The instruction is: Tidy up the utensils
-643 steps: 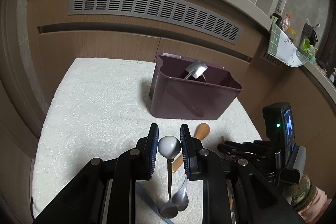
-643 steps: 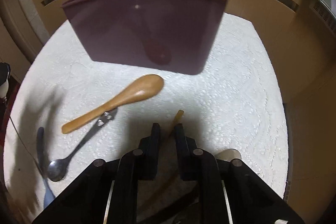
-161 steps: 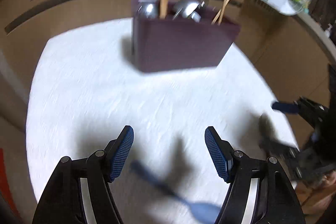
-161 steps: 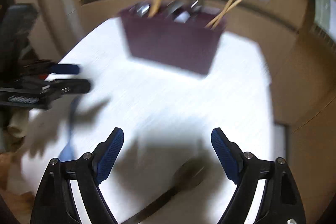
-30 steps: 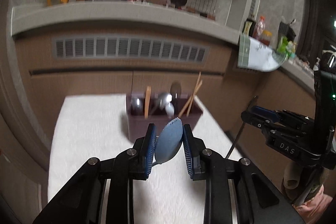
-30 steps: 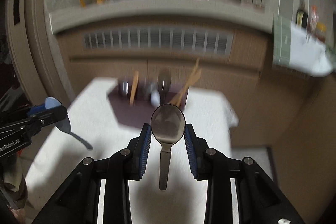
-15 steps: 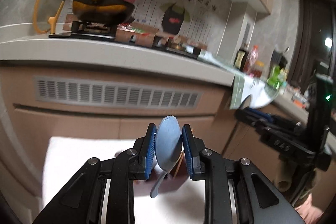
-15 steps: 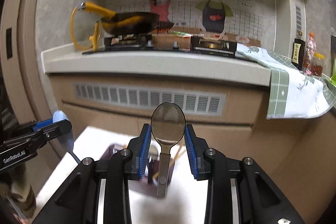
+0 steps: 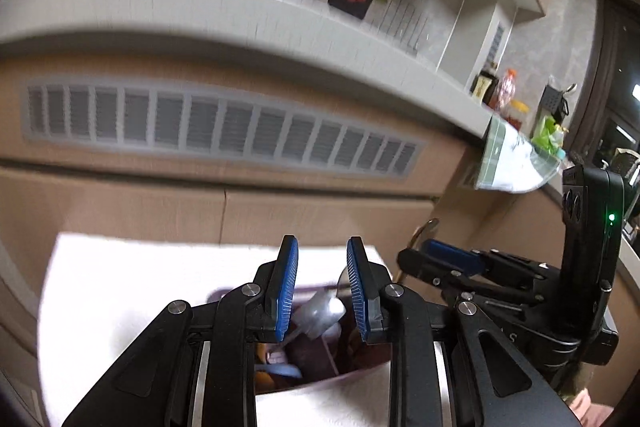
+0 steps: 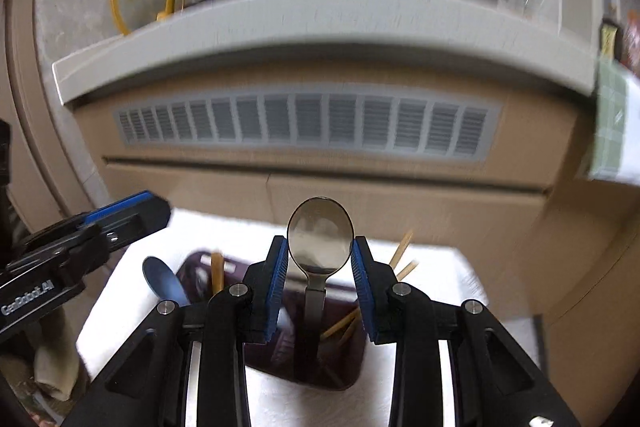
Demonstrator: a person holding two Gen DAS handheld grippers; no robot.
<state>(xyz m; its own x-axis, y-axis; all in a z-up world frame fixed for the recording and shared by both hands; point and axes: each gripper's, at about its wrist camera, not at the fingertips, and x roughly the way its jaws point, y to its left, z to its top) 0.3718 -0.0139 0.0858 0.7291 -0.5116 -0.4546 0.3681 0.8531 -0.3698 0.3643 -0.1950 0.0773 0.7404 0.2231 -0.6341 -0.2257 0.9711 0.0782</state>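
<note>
My left gripper is open and empty, right above the maroon utensil holder. The blue spoon stands bowl up at the holder's left end. My right gripper is shut on the metal spoon by its bowl, handle hanging down into the holder. The holder also has a wooden spoon handle, chopsticks and metal spoons in it. The right gripper shows in the left wrist view; the left gripper shows in the right wrist view.
The holder stands on a white lace cloth over a small table. Behind it is a brown cabinet front with a grey vent and a grey counter edge. A pan and lid sit on the counter.
My left gripper has opened and let go of the blue spoon, which now stands in the holder. Both grippers have dropped lower over the holder. The right still holds the metal spoon.
</note>
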